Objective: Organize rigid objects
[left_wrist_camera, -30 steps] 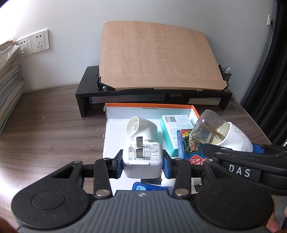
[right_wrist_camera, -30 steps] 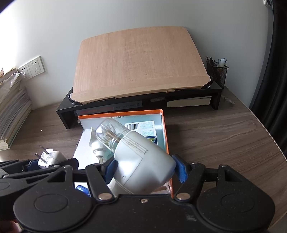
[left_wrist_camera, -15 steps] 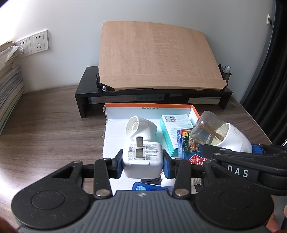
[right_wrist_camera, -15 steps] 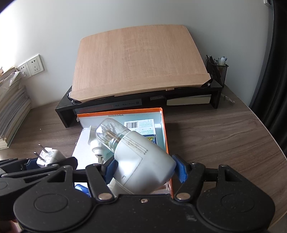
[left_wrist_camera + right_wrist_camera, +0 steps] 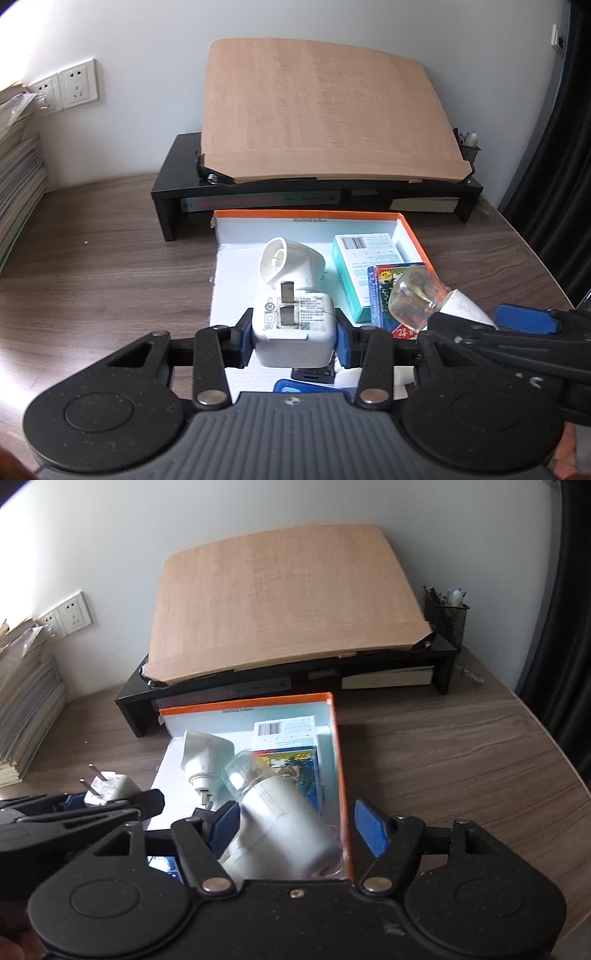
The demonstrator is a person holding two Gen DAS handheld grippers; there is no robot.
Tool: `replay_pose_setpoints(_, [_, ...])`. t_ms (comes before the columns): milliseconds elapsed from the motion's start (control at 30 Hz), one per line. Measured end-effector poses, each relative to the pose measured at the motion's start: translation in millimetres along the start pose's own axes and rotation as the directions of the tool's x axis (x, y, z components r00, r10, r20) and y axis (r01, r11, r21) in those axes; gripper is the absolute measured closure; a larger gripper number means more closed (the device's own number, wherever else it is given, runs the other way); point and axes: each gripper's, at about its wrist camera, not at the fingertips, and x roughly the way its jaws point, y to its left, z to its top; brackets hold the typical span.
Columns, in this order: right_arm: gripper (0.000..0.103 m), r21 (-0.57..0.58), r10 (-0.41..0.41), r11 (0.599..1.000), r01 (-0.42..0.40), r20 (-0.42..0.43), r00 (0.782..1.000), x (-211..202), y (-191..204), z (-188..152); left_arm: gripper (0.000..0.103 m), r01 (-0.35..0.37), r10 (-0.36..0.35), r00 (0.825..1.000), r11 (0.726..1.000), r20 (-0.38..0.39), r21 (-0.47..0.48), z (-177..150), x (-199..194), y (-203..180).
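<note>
The left gripper is clamping a white square charger, prongs up; the right gripper is opening around a blurred white, clear-capped bottle over the orange-rimmed box.

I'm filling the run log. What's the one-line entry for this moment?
left gripper: shut on white charger | right gripper: jaws opening, white device with clear cap between them | below: orange-rimmed box

Crowded box, bare desk beside
</note>
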Motion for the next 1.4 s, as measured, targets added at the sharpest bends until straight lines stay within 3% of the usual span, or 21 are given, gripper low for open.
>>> replay_pose_setpoints(300, [0.020, 0.033, -0.027, 0.999, 0.026, 0.036, 0.999, -32.8, -15.2, -8.3, 0.060, 0.070, -0.070, 0.998, 0.997, -0.002, 0.023, -0.1, 10.6, -17.4])
replay_pose_setpoints(400, [0.020, 0.030, -0.030, 0.999, 0.028, 0.040, 0.999, -43.2, -18.0, -13.9, 0.047, 0.067, -0.068, 0.998, 0.997, 0.015, 0.025, -3.3, 3.0, -19.8])
replay_pose_setpoints(467, [0.020, 0.028, -0.026, 0.999, 0.025, 0.042, 0.999, -49.7, -18.7, -17.9, 0.046, 0.066, -0.066, 0.998, 0.998, 0.019, 0.023, -4.9, -2.4, -19.6])
replay_pose_setpoints(1000, [0.020, -0.022, 0.011, 1.000, -0.010, 0.048, 0.999, -101.9, -15.6, -63.9, 0.000, 0.042, -0.043, 0.998, 0.999, 0.048, 0.014, -42.3, -86.3, -4.3])
replay_pose_setpoints(1133, [0.020, -0.058, 0.019, 0.998, -0.018, 0.020, 1.000, -108.7, -12.3, -80.2, 0.000, 0.035, -0.034, 0.999, 0.998, 0.016, -0.052, -58.5, -97.2, 0.9])
replay_pose_setpoints(1400, [0.020, -0.101, 0.053, 0.993, -0.058, -0.049, 0.997, -105.4, -4.4, -99.9, 0.000, -0.047, 0.045, 0.998, 0.997, -0.043, -0.061, -75.6, -94.0, 2.3])
